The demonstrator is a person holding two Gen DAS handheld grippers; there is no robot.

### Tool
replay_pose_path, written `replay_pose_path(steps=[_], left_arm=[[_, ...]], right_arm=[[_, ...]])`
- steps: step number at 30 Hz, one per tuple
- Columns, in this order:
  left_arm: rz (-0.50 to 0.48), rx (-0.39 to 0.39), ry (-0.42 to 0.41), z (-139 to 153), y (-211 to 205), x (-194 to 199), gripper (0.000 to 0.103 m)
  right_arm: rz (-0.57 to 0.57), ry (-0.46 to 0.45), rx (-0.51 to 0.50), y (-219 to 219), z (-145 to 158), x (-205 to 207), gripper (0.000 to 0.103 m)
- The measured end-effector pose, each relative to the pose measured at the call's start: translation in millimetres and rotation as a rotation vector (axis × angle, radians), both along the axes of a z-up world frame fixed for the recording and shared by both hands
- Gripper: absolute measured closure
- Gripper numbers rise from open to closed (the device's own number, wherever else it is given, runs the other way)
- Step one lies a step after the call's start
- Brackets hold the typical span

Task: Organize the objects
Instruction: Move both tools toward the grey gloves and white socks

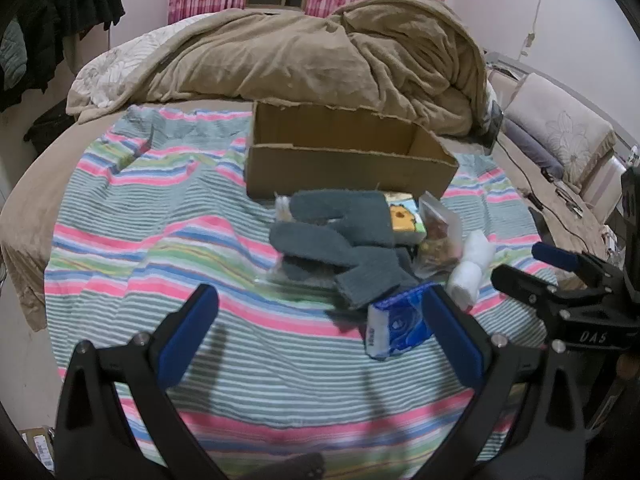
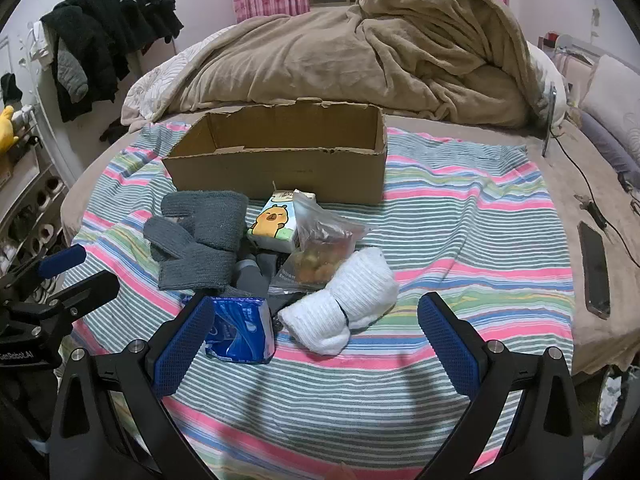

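A small pile of loose things lies on a striped pink, green and blue cloth (image 2: 460, 216) spread over a bed, just in front of an open brown cardboard box (image 2: 280, 160) whose inside looks bare. In the pile, a pair of grey knitted gloves (image 2: 200, 236) sits at the box's front left, a small carton printed with a yellow cartoon animal (image 2: 274, 220) lies right against the box's front wall, and a clear zip bag of brownish snacks (image 2: 320, 248) leans beside the carton. Nearer than these are a rolled white sock bundle (image 2: 344, 304) and a blue and white tissue packet (image 2: 238, 332). The left gripper (image 1: 320, 320) hovers over the cloth, fingers spread wide and holding nothing, its right finger beside the tissue packet. The right gripper (image 2: 316, 328) likewise stands apart and bare, the sock bundle between its fingers. Behind the box lies a rumpled tan blanket (image 2: 380, 52).
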State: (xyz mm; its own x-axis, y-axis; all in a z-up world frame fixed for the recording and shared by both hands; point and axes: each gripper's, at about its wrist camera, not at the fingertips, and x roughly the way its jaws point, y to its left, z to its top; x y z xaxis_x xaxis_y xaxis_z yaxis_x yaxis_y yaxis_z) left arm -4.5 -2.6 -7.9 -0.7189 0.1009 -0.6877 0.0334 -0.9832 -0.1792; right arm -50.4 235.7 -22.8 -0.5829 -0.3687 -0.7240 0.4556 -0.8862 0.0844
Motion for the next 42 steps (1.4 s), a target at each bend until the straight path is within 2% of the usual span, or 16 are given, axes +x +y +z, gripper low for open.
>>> replay_pose_path(steps=[11, 42], left_arm=[[-0.014, 0.016, 0.001, 1.5, 0.0, 1.7, 0.001], [0.002, -0.005, -0.001, -0.2, -2.1, 0.1, 0.001]], right_arm=[[0.003, -0.003, 0.003, -1.6, 0.9, 1.1, 0.0], [0.005, -0.013, 0.002, -2.5, -3.7, -2.1, 0.0]])
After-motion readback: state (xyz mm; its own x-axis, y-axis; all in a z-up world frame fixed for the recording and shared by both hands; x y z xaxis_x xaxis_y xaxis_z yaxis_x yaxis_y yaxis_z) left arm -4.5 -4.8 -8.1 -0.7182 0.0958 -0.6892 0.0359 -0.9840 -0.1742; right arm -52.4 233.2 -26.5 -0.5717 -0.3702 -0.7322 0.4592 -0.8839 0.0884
